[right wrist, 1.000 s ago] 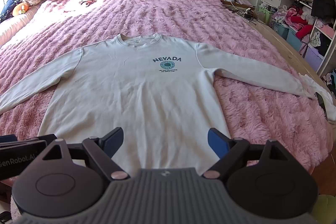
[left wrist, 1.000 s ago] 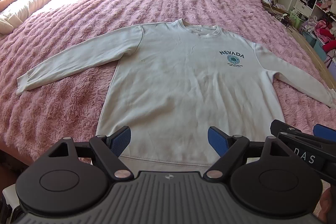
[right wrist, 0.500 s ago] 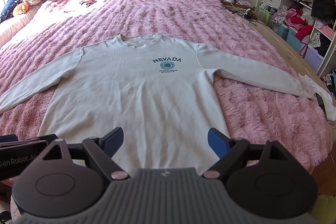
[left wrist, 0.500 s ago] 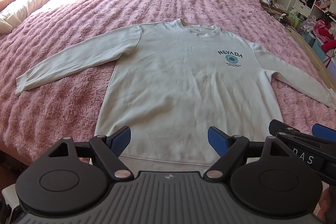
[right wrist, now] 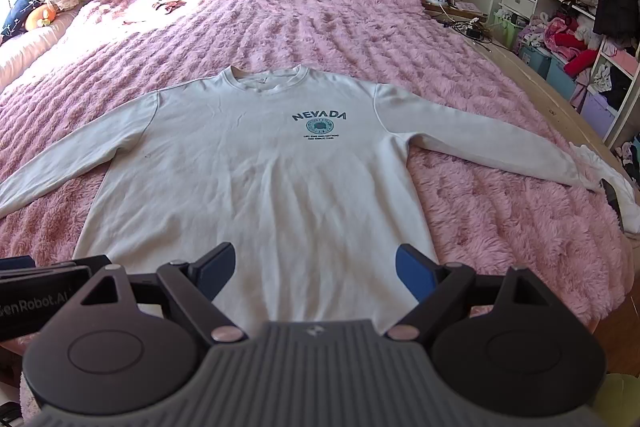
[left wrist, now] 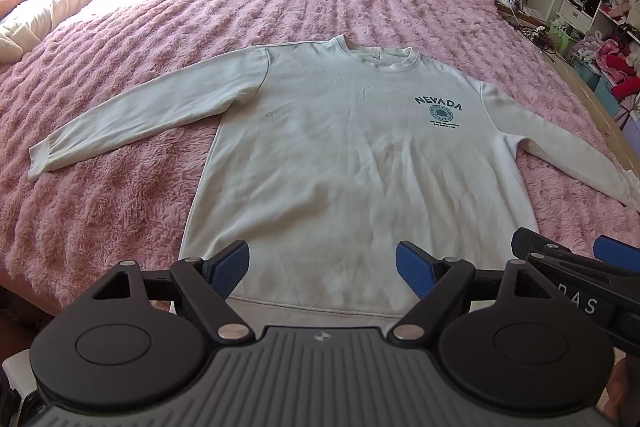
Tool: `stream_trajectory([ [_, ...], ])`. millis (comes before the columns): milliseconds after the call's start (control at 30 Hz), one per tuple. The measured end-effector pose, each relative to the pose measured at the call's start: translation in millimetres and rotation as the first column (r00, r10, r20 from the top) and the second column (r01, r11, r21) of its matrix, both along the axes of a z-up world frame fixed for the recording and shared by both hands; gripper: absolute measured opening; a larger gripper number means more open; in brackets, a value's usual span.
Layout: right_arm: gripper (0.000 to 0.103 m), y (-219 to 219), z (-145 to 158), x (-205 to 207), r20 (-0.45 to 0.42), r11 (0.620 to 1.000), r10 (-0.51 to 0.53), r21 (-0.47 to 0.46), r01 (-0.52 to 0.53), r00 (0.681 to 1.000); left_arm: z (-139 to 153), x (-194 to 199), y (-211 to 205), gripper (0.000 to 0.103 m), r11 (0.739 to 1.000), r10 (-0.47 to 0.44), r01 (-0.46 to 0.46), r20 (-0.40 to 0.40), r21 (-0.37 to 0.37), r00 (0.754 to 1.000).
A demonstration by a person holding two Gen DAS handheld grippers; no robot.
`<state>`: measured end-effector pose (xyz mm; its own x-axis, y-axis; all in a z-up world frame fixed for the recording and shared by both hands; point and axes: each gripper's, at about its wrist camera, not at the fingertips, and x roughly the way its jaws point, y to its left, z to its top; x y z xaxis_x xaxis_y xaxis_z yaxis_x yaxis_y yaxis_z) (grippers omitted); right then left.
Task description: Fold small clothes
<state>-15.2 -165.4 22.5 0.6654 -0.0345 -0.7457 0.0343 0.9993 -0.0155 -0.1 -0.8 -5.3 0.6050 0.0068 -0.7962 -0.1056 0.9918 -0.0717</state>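
So your sweatshirt [right wrist: 256, 183] is laid out flat, front up, on the fluffy pink bedspread [right wrist: 320, 19], collar at 12 o'clock, hem right under both tools, sleeves spread toward 9 and 3. Both the left gripper [left wrist: 322, 263] and the right gripper [right wrist: 314, 263] hover above the hem with their jaws spread wide and nothing between them.

My guess on handling: it's soft, floppy knit with a bit of weight, and it'll drag on that shaggy pile instead of sliding. Pinch only the top layer and it'll peel apart, so grab both layers. The left cuff [left wrist: 40, 163] at about 9 o'clock and the right cuff [right wrist: 580, 179] near 3 look like the sensible grab spots, or the shoulder seams.

Stuff you can't really see: the middle of the hem is hidden behind the gripper bodies in both views. The right cuff butts up against some other white fabric [right wrist: 616, 187] at the bed edge; hard to tell where one ends. The small print under NEVADA [right wrist: 319, 116] is unreadable.
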Motion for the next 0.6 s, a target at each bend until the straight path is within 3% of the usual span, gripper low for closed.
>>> stream_trajectory([
  [600,0.083,-1.1,-2.9,4.2,-0.013,1.0,0.006,0.007,-0.005,1.0,-2.8,6.4,-0.4,0.097,1.0,-0.004,0.004,-0.031,0.004,1.0],
])
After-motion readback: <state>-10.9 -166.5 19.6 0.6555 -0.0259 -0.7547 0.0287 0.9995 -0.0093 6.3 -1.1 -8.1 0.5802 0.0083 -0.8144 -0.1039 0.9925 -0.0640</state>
